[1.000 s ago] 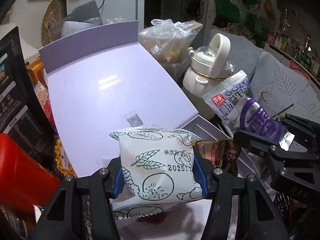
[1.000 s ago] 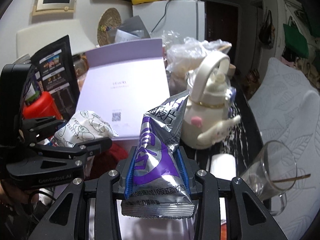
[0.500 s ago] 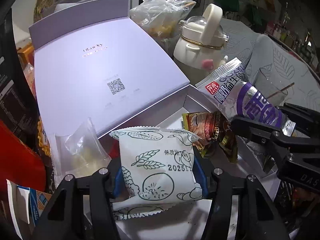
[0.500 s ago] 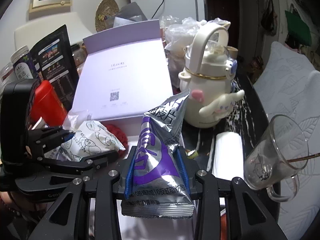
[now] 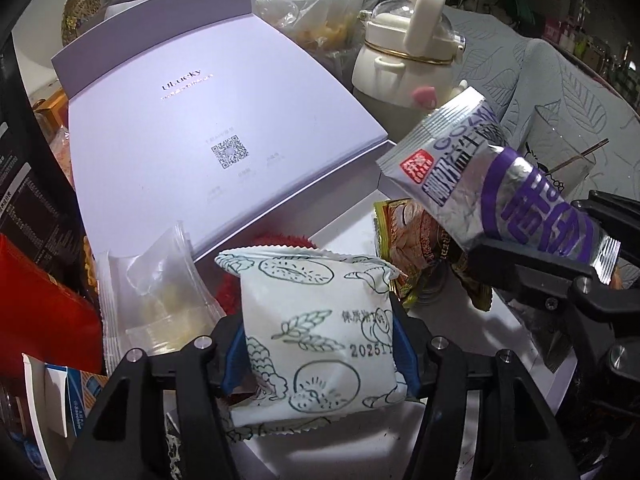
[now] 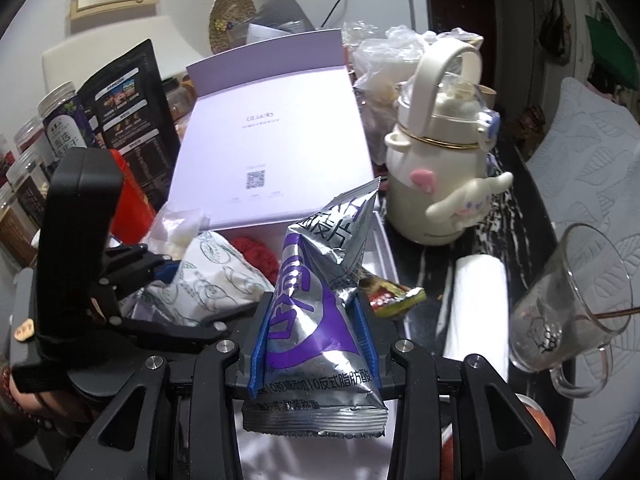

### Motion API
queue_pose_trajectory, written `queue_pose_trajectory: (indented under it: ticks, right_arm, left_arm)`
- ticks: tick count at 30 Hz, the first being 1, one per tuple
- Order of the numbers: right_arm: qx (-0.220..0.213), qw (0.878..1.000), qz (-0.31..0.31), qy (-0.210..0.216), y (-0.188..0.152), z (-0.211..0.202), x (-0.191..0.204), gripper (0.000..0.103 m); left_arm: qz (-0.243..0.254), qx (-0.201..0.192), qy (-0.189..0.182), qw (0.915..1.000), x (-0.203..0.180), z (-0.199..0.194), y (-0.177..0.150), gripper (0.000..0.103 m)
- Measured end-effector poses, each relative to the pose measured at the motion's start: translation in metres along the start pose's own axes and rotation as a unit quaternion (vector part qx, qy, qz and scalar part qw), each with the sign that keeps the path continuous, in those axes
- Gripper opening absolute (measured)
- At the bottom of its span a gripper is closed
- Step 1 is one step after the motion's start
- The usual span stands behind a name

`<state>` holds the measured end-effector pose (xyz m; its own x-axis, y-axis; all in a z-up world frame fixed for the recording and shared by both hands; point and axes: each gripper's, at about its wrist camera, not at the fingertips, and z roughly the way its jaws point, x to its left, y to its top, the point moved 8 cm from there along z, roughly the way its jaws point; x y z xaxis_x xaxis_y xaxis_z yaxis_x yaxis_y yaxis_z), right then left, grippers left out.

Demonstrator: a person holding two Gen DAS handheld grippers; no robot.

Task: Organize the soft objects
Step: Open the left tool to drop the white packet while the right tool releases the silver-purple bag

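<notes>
White pouch [image 5: 316, 336] sat between my left tongs [image 5: 318, 354] as they eased apart over the box [image 5: 344, 216]; right tongs [image 6: 310, 344] clamped the foil pouch [image 6: 320, 312], which risked snagging it.

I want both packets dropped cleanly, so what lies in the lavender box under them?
The white box floor is partly taken: a red fluffy thing lies beyond the white packet, a brown wrapper under the silver packet.
</notes>
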<state>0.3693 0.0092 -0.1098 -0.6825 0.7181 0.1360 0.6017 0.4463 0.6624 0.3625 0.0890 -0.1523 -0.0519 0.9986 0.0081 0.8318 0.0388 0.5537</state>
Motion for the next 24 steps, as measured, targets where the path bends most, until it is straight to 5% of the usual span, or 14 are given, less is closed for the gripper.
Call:
queue_pose_trajectory:
  ticks: [5, 12, 24]
  right_arm:
    - [0.017, 1.0, 0.009, 0.023, 0.0, 0.01, 0.005, 0.038]
    - [0.031, 0.999, 0.015, 0.042, -0.005, 0.018, 0.011, 0.04]
    - [0.065, 0.996, 0.025, 0.048, -0.009, 0.03, 0.015, 0.045]
  left_arm:
    - [0.006, 0.009, -0.001, 0.9999, 0.0, -0.002, -0.003, 0.079]
    - [-0.003, -0.007, 0.034, 0.9994, 0.01, -0.016, -0.005, 0.082]
    - [-0.031, 0.004, 0.04, 0.9987, 0.024, -0.024, -0.024, 0.082]
